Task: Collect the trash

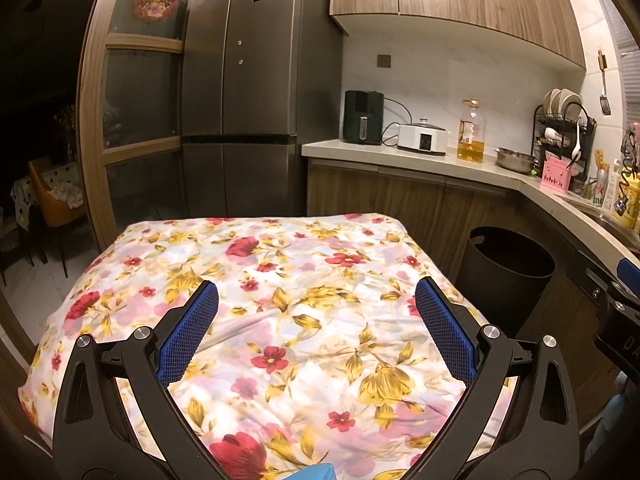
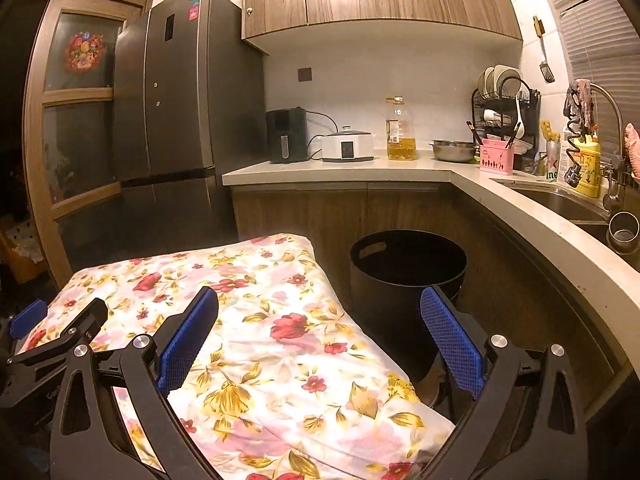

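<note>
over the floral cloth (image 1: 304, 320) that covers the table, both grippers hang with nothing between their blue pads. the left gripper (image 1: 316, 320) has its jaws spread wide above the middle of the cloth, and the right gripper (image 2: 320, 332) is just as wide apart, straddling the cloth's right edge with one finger over the fabric and the other out over the black bin (image 2: 408, 268).

no trash shows anywhere on the cloth: from near edge to far edge it is only wrinkles and printed flowers. a scrap of something light blue (image 1: 316, 472) peeks in at the very bottom of the left wrist view, too cropped to tell what it is. the bin stands on the floor just beside the table's right edge, below the countertop (image 2: 360, 170); its inside is dark and i cannot tell what it holds.

judging by this, either the collecting is finished or no piece has come into view; nothing is held, so whatever is left starts with finding a piece.
</note>
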Demonstrator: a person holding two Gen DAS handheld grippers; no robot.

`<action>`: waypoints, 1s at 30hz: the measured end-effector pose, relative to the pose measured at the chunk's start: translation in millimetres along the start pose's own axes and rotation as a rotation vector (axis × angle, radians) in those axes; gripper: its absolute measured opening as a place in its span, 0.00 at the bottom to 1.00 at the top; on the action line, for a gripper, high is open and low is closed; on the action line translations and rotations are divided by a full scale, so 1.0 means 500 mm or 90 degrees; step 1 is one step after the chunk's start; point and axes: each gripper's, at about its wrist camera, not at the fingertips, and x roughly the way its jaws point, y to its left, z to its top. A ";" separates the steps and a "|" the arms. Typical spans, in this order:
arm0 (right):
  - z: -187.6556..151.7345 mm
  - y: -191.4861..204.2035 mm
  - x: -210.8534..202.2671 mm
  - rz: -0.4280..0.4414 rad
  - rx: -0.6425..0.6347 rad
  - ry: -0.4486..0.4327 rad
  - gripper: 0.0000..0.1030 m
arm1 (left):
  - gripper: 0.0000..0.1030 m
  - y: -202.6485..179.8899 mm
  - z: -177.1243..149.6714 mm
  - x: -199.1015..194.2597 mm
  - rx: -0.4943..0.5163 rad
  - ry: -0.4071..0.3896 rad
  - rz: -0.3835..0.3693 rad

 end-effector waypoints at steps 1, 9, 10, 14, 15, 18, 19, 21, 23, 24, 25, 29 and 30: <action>0.000 0.001 -0.002 0.000 -0.001 0.000 0.94 | 0.94 0.001 0.000 -0.003 0.000 -0.001 0.000; -0.001 0.002 -0.009 -0.004 0.001 0.001 0.94 | 0.94 -0.001 -0.002 -0.014 0.000 -0.002 -0.008; -0.001 0.002 -0.009 -0.005 0.001 0.000 0.94 | 0.94 0.000 -0.001 -0.015 0.000 -0.003 -0.008; -0.002 0.002 -0.008 -0.005 0.001 0.000 0.94 | 0.94 0.000 -0.001 -0.015 -0.005 -0.003 -0.012; -0.002 0.002 -0.007 -0.006 0.002 0.001 0.94 | 0.94 0.000 -0.002 -0.016 -0.005 -0.003 -0.011; -0.001 0.001 -0.009 -0.007 0.003 0.001 0.95 | 0.94 0.000 -0.002 -0.016 -0.004 -0.003 -0.012; -0.001 0.001 -0.009 -0.007 0.004 0.000 0.95 | 0.94 -0.001 -0.002 -0.016 -0.003 -0.003 -0.012; 0.000 0.000 -0.009 -0.007 0.003 0.000 0.95 | 0.94 -0.001 -0.001 -0.015 -0.003 -0.003 -0.012; 0.001 -0.001 -0.010 -0.008 0.004 0.000 0.94 | 0.94 -0.002 -0.001 -0.015 -0.003 -0.003 -0.014; 0.002 -0.001 -0.011 -0.008 0.004 -0.001 0.95 | 0.94 -0.003 -0.001 -0.015 -0.002 -0.003 -0.015; 0.003 -0.002 -0.011 -0.009 0.004 -0.001 0.94 | 0.94 -0.003 -0.001 -0.015 -0.001 -0.003 -0.015; 0.006 -0.004 -0.010 -0.011 0.006 -0.001 0.95 | 0.94 -0.003 0.000 -0.015 -0.002 -0.001 -0.018; 0.006 -0.005 -0.011 -0.011 0.006 0.000 0.95 | 0.94 -0.003 0.000 -0.014 -0.002 0.000 -0.019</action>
